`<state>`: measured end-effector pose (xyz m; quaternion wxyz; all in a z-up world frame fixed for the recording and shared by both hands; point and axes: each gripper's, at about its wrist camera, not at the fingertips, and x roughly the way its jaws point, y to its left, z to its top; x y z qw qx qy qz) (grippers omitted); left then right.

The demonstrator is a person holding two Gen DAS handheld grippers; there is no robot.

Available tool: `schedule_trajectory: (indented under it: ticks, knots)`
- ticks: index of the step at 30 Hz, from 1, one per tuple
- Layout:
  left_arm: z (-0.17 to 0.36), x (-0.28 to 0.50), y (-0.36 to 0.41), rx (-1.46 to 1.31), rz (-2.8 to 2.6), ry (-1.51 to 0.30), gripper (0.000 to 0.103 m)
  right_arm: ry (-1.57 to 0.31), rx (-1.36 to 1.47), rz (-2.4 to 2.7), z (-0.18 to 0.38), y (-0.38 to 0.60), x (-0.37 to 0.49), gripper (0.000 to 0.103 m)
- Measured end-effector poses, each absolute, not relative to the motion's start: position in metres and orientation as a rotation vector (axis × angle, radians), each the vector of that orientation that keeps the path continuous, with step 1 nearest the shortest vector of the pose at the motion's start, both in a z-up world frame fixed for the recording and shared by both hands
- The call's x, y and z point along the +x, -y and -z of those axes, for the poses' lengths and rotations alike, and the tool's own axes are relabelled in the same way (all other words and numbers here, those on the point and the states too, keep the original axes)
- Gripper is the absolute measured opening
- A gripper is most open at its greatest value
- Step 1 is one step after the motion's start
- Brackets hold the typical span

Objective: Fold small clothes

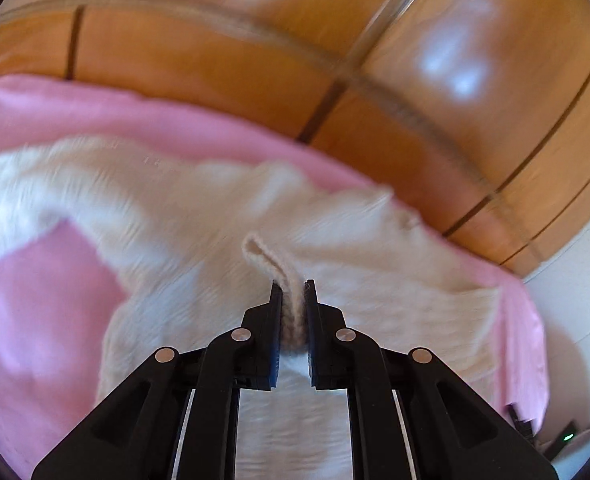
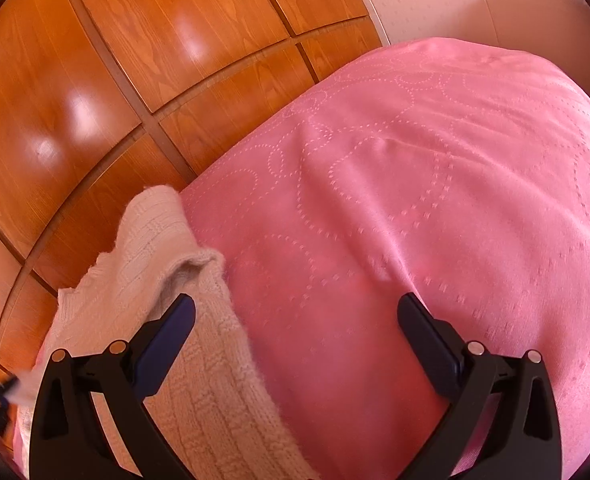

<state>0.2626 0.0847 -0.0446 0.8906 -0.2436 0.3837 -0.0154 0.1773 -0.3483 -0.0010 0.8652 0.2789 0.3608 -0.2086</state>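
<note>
Jaws of the left gripper (image 1: 293, 284) stand pressed together on a narrow fold of the cream knitted garment (image 1: 215, 216), a looped edge of the knit rising out between the black pads and curling over just beyond their tips. From that pinch the rest of the garment spreads away under and ahead of the gripper, much of it blurred, lying across the pink bedspread (image 1: 39, 304); a patch of bare pink shows through to the left of the fingers, and more pink borders the knit along its far side and at the right. Beyond the bedspread stands the glossy wooden panelling (image 1: 475, 120), crossed by dark grooves.

The right gripper (image 2: 295, 308) is spread wide with nothing between its pads. Its left finger (image 2: 167, 336) hangs over the garment's near edge, though contact cannot be judged, while its right finger is over bare pink cloth. In this view the garment lies at the lower left, one folded end of it lifted toward the panelling, and the quilted bedspread with its dotted ring pattern fills the middle and right.
</note>
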Motion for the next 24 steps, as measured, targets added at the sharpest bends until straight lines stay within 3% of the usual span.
schedule_trajectory:
  ticks: [1,2,3,8,14,19,24]
  knots:
    - [0.057,0.26,-0.085,-0.481,0.003,-0.82,0.02,-0.756,0.585,0.437,0.001,0.348,0.177,0.101]
    - [0.064,0.258,-0.083,-0.473,-0.006,-0.835,0.043,-0.757,0.586,0.435,0.001,0.349,0.177,0.101]
    - [0.07,0.255,-0.084,-0.479,0.0,-0.837,0.057,-0.756,0.586,0.435,0.001,0.349,0.177,0.101]
    - [0.077,0.233,-0.079,-0.454,0.049,-0.751,0.077,-0.758,0.586,0.434,0.001,0.349,0.177,0.101]
    - [0.08,0.227,-0.083,-0.497,0.043,-0.716,0.077,-0.921,0.501,0.446,-0.002,0.342,0.197,0.101]
    - [0.081,0.229,-0.079,-0.48,0.033,-0.716,0.077,-0.888,0.343,0.36,-0.035,0.318,0.244,0.101]
    - [0.083,0.228,-0.08,-0.481,0.04,-0.713,0.08,-0.95,0.194,0.283,-0.017,0.29,0.315,0.101]
